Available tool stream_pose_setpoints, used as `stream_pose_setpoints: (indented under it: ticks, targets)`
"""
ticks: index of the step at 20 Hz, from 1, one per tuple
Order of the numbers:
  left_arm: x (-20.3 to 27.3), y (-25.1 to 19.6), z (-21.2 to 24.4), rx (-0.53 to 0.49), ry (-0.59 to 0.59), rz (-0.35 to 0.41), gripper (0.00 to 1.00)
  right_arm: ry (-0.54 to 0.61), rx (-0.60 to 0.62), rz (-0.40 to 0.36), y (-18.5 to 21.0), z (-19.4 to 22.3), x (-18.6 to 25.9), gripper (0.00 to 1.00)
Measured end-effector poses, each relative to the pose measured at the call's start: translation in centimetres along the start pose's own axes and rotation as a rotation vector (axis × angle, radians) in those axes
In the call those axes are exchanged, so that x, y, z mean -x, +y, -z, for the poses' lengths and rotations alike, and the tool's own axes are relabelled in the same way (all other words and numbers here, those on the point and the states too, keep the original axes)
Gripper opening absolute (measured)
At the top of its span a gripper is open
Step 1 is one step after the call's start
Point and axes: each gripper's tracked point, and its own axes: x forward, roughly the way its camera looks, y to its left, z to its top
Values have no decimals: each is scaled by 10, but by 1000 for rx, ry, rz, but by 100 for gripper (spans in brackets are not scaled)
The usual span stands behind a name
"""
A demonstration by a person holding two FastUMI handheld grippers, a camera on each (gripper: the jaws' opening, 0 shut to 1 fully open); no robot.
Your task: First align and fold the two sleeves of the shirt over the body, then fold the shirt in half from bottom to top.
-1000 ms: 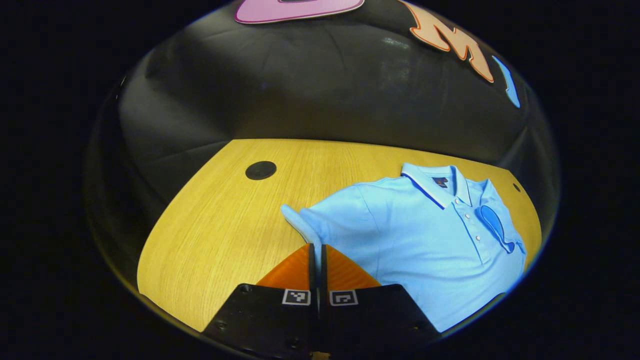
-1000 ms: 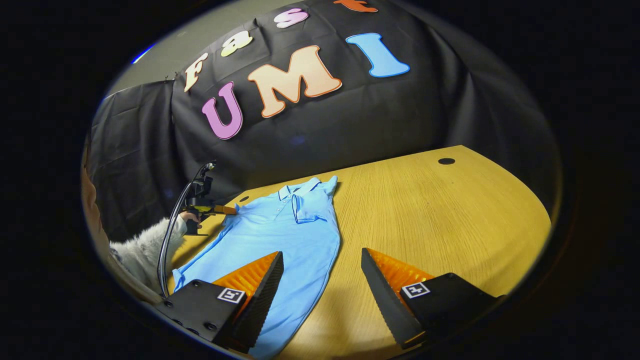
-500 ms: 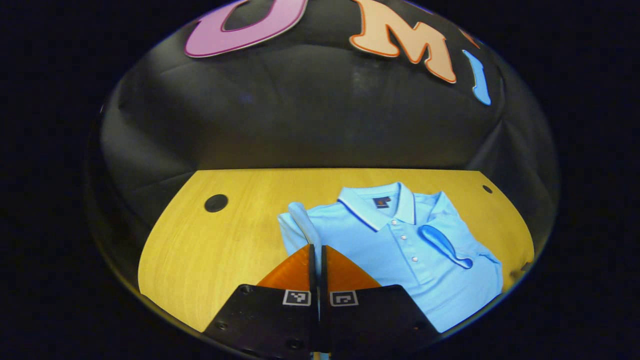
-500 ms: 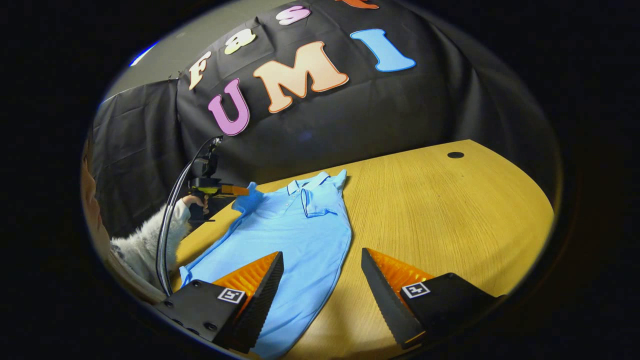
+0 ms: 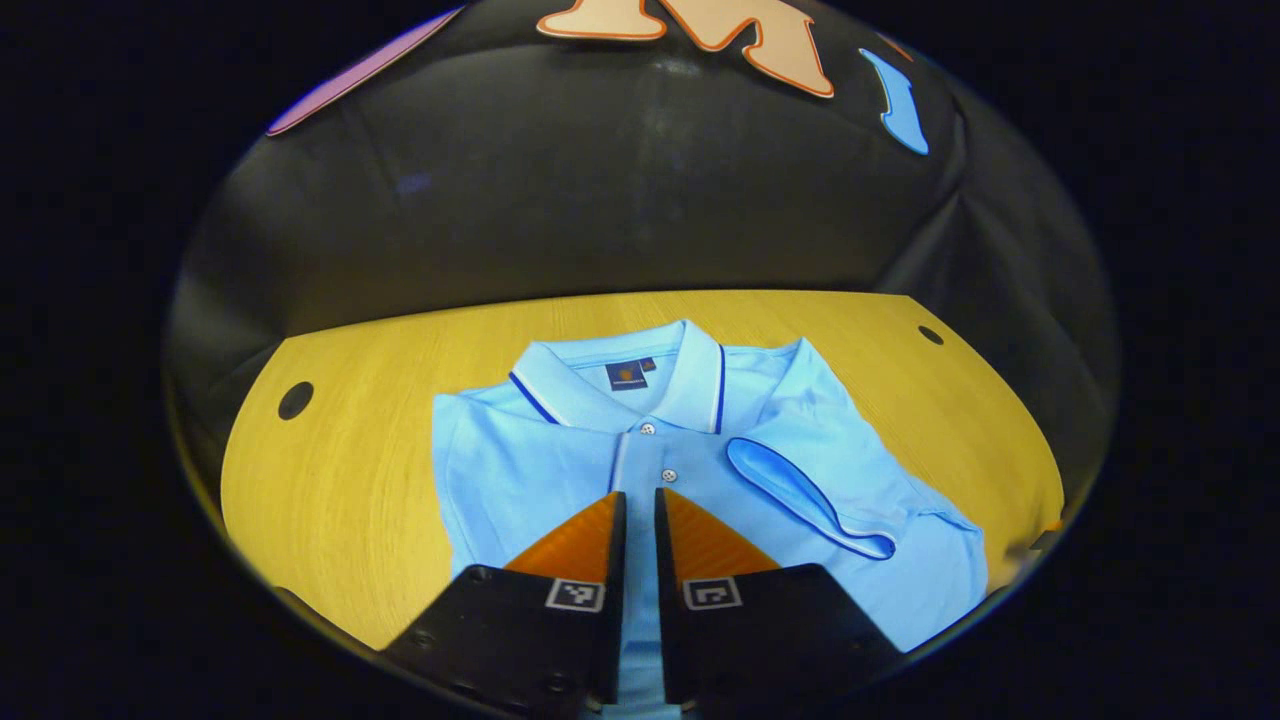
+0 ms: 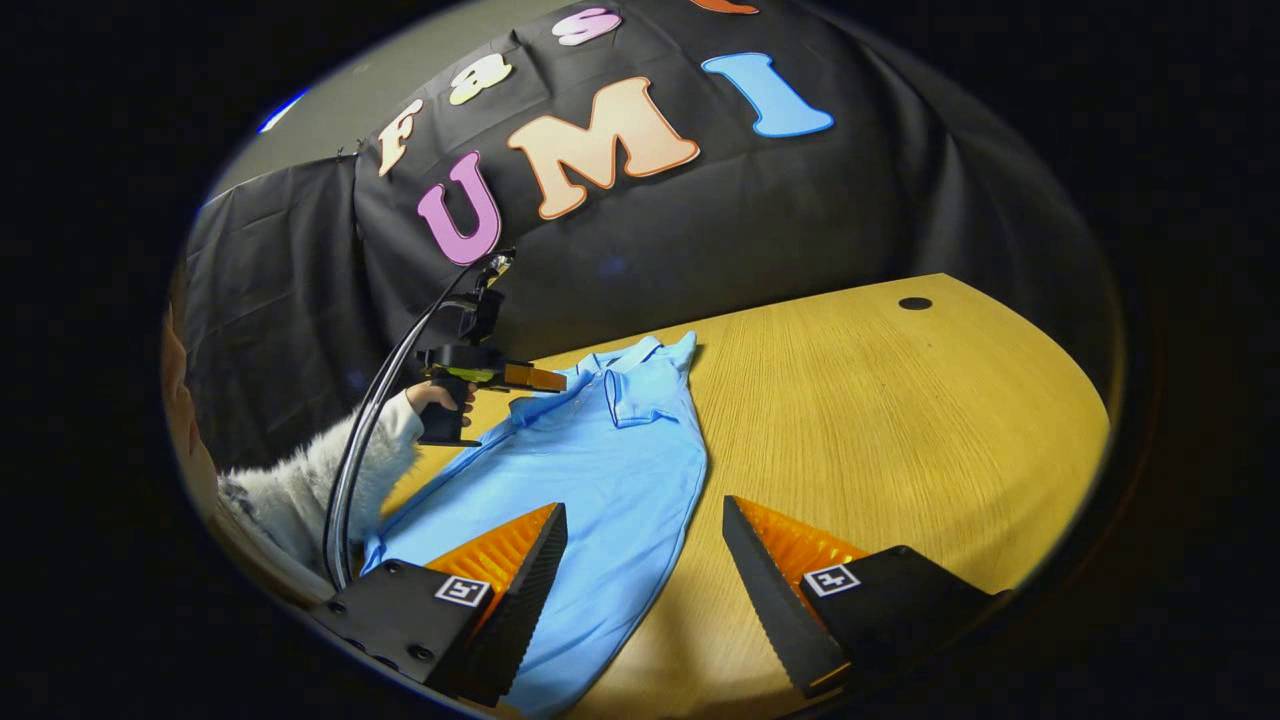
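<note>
Both sleeves now lie on the shirt (image 5: 560, 470): left tongs (image 5: 638, 520) swung one over, parted slightly, grip unclear; right tongs (image 6: 640, 560) gape empty. Bottom fold remains.

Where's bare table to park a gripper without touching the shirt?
Widest free patch: the yellow wooden table between the light blue polo shirt and the small black round grommet, ahead of the right gripper. A narrower strip lies between the shirt and the other black grommet. Crowded: over the collar, where the left gripper hovers.
</note>
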Motion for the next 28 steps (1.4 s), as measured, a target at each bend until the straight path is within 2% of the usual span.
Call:
stream_pose_setpoints:
  ticks: [1, 3, 4, 5, 9, 13, 19, 25, 28]
  targets:
    - [3, -2, 0, 5, 6, 3, 24, 1, -2, -2, 0, 1, 0, 98]
    - [12, -2, -3, -7, -15, -7, 65, 4, -1, -3, 1, 1, -1, 98]
    - [20, -2, -5, -18, -27, -12, 90, 5, -1, -4, 1, 2, -1, 97]
    - [29, -7, -7, -25, -42, -8, 98, 6, -1, -6, 2, 2, -1, 98]
    - [84, -20, -1, -32, -83, 21, 97, 5, -2, -15, 8, 2, 3, 98]
    - [159, -31, 25, -53, -135, 37, 96, -8, 6, -27, 21, -1, 11, 98]
    - [253, -39, 100, -37, -162, 38, 96, -35, 76, -49, 53, -3, 31, 98]
    - [298, -44, 175, 26, -121, 65, 96, -32, 133, -73, 88, 20, 65, 98]
    - [306, -49, 204, 33, -96, 76, 96, 2, 151, -46, 86, 44, 81, 98]
